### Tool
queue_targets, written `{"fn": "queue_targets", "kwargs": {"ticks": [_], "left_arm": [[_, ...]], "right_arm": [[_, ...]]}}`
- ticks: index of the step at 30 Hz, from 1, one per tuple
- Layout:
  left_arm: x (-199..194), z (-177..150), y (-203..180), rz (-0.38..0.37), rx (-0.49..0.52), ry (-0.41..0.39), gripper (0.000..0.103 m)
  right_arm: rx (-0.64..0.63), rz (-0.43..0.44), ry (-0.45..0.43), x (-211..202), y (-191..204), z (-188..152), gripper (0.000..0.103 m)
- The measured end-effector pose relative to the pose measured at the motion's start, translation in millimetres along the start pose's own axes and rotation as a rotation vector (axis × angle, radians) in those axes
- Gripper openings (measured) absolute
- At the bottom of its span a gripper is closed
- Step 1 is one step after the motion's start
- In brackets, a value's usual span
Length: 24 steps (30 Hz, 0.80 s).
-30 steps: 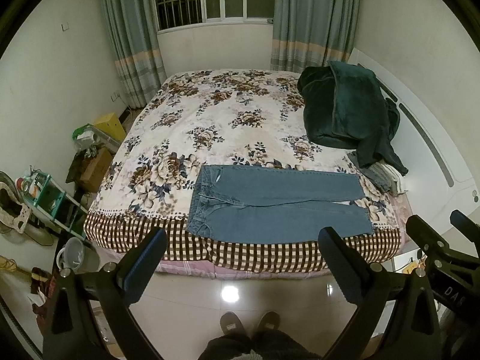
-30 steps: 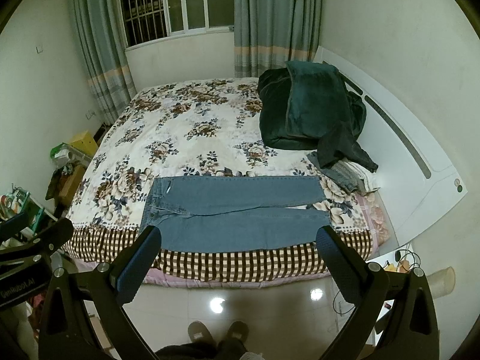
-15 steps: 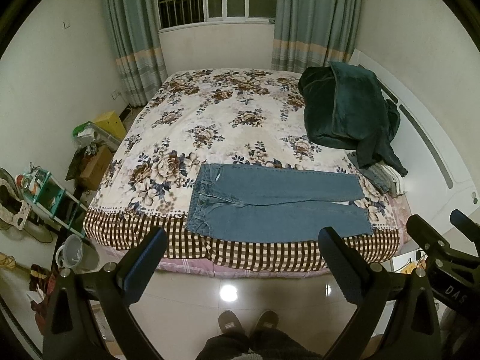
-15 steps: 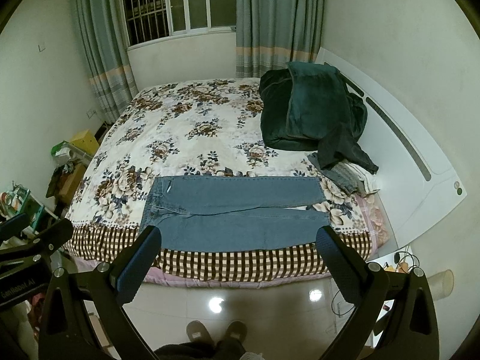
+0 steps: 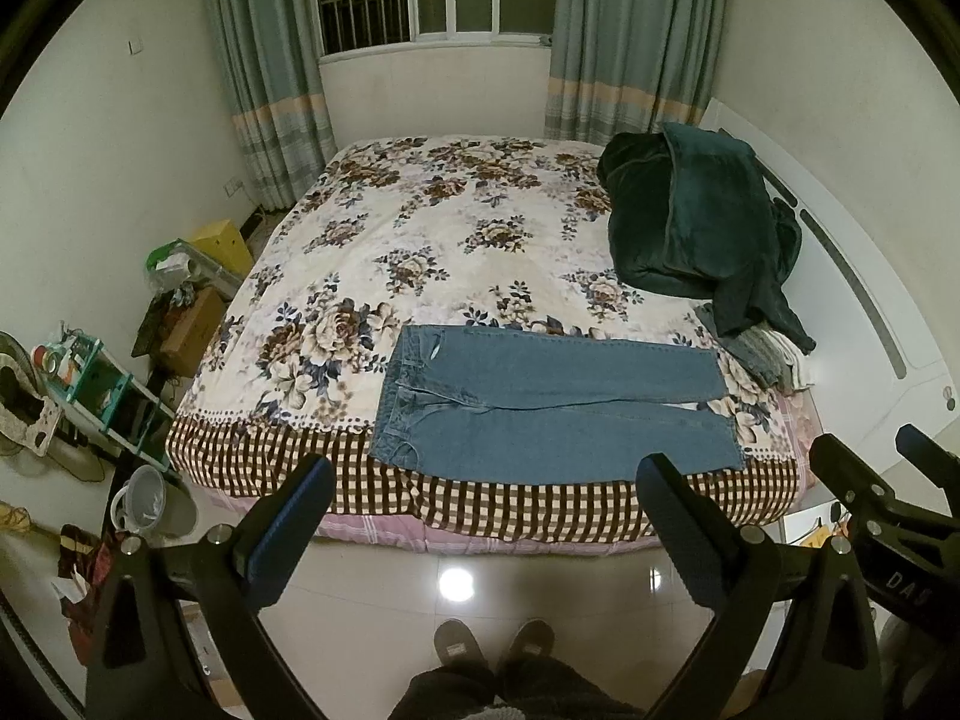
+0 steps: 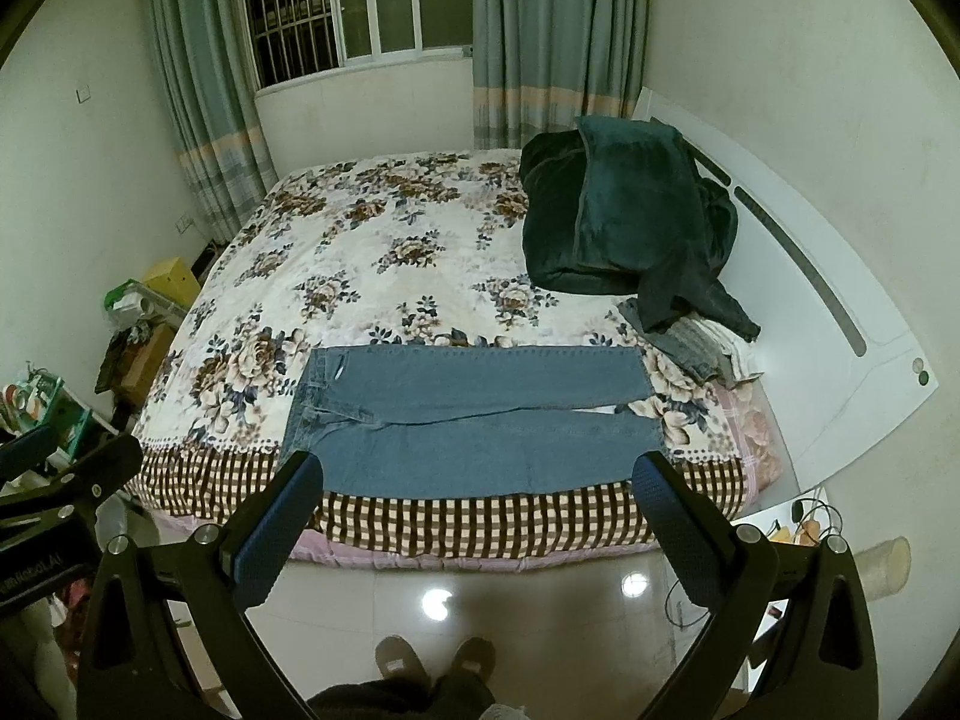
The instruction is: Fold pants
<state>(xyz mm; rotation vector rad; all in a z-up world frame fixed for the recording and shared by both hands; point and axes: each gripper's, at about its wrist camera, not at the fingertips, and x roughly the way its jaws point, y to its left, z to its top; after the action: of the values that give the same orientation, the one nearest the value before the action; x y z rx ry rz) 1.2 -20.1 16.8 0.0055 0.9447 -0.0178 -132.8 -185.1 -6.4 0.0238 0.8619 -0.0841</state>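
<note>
Blue denim pants (image 5: 549,411) flat at floral bed's (image 5: 420,252) 6 o'clock edge, both grippers (image 5: 483,507) (image 6: 480,507) apart, empty; limp, fairly heavy cloth, so pinch waistband and hems.

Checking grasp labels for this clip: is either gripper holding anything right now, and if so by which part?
Nothing is held. The left gripper and right gripper are both open and short of the bed, with the jeans lying flat and untouched on the bedspread.

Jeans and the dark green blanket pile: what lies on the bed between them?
Only bare floral bedspread separates the jeans from the dark green blanket pile; both wrist views show it. Folded grey-and-white clothes sit just beyond the leg ends.
</note>
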Motion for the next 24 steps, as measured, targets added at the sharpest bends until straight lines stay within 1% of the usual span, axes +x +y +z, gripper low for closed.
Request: {"fn": "queue_targets", "kwargs": {"ticks": [4, 6, 8, 12, 15, 18, 24], "left_arm": [[4.5, -0.9, -4.6, 0.013, -0.012, -0.003, 0.103], [15.8, 1.9, -5.9, 0.040, -0.026, -0.012, 0.103], [27.3, 9.8, -4.8, 0.061, -0.041, -0.026, 0.103], [64.8, 30.4, -6.4, 0.143, -0.072, -0.040, 0.103], [102.5, 48.3, -7.2, 0.186, -0.087, -0.028, 0.103], [146.6, 67.8, -9.1, 0.204, -0.088, 0.016, 0.103], [247.2, 104.5, -22.2, 0.240, -0.082, 0.116, 0.103]], "right_arm": [[0.010, 0.002, 0.006, 5.6, -5.2, -1.4, 0.103], [0.018, -0.004, 0.010, 12.8, -11.6, -1.9, 0.103], [0.031, -0.021, 0.015, 32.2, -19.8, 3.2, 0.103], [0.063, -0.055, 0.031, 78.2, -39.0, 16.0, 0.103], [0.093, -0.077, 0.057, 122.5, -58.6, 34.5, 0.103], [0.115, -0.099, 0.095, 169.8, -74.3, 51.4, 0.103], [0.189, -0.123, 0.187, 295.5, -119.0, 92.5, 0.103]]}}
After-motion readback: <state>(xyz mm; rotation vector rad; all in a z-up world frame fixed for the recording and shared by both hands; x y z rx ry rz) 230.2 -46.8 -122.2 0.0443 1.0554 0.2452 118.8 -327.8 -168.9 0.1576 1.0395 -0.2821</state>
